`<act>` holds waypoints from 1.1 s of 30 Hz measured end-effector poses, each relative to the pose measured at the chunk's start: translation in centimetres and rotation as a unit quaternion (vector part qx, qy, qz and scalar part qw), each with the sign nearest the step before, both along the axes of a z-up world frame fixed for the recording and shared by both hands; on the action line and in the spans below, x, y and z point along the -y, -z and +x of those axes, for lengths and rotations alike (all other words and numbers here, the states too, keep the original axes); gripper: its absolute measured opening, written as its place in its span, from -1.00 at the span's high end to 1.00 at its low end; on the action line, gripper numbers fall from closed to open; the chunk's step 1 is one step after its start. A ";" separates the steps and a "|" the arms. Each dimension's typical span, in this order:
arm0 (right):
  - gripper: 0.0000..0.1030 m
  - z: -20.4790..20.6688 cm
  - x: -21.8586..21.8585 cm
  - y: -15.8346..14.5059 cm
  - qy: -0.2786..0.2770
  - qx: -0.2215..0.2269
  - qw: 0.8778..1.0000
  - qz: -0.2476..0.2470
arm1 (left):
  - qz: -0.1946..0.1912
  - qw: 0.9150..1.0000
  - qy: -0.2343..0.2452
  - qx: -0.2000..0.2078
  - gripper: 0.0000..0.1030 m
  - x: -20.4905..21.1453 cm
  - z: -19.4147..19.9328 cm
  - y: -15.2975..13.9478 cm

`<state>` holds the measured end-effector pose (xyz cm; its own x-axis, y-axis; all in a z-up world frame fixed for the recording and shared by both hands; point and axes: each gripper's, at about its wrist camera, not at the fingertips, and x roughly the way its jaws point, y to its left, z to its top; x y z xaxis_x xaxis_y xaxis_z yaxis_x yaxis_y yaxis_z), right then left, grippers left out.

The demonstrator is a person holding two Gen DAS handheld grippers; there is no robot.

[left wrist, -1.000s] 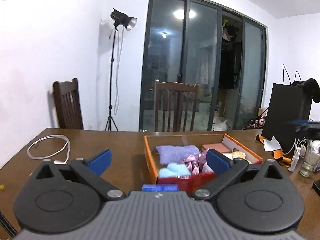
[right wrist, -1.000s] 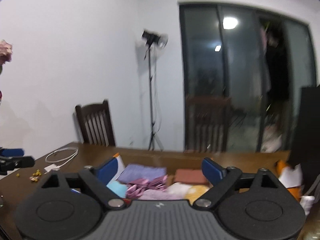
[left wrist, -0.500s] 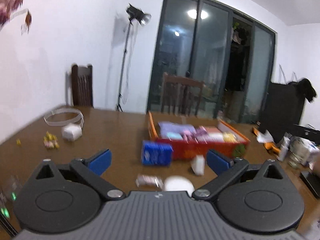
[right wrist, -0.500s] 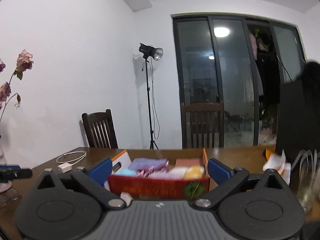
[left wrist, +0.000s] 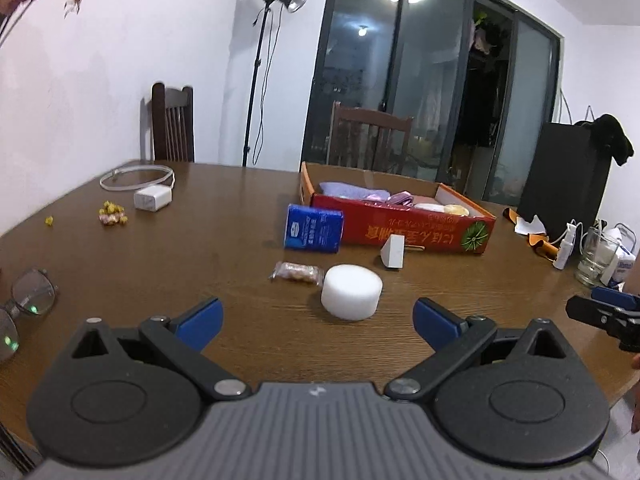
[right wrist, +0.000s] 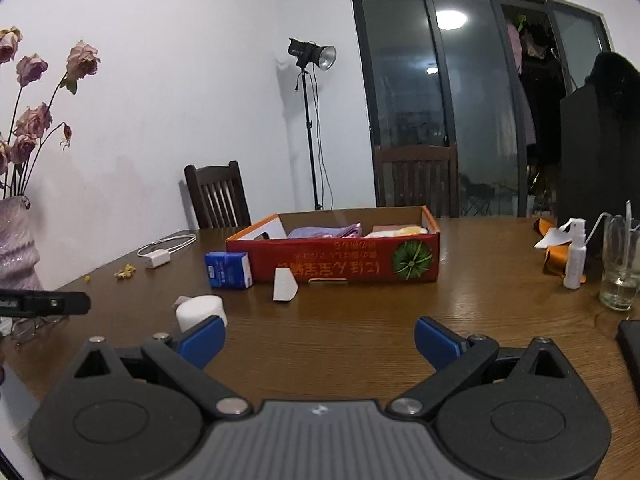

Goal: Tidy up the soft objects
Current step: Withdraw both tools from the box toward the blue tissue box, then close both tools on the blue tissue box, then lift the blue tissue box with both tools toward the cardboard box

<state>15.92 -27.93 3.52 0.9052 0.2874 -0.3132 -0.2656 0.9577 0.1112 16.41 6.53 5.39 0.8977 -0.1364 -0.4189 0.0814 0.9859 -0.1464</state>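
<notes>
Soft objects: white round foam puck (left wrist: 351, 297) on the brown wooden tabletop (left wrist: 200, 264), at twelve o'clock just beyond my left gripper (left wrist: 318, 322); white foam wedge (left wrist: 393, 253) and blue tissue packet (left wrist: 315, 228) beside the red cardboard box (left wrist: 404, 232), at one and eleven o'clock of the puck.

Fingers: both pairs spread wide, nothing between them; right gripper (right wrist: 319, 338) has just finished opening.

Risks, as I judge: puck squashing or rolling out of a skewed pinch; the wrapped snack bar (left wrist: 297, 271) touching it getting dragged.

Unclear: box contents mostly hidden behind its wall; packet print unreadable.
</notes>
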 end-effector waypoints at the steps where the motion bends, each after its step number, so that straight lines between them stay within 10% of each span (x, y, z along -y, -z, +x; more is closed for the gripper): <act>1: -0.97 0.1 -0.2 0.1 -0.004 -0.001 1.000 0.002 | -0.008 1.000 0.002 -0.007 -1.00 -0.1 0.3 0.1; 21: -0.44 12.4 -5.6 0.4 -0.070 -0.062 0.995 0.024 | -0.006 1.000 0.001 -0.006 -0.74 -1.9 14.9 -0.1; 33: 0.01 25.5 -12.7 0.6 -0.138 -0.113 0.980 0.090 | -0.121 0.988 0.044 -0.084 0.04 -4.8 25.9 1.8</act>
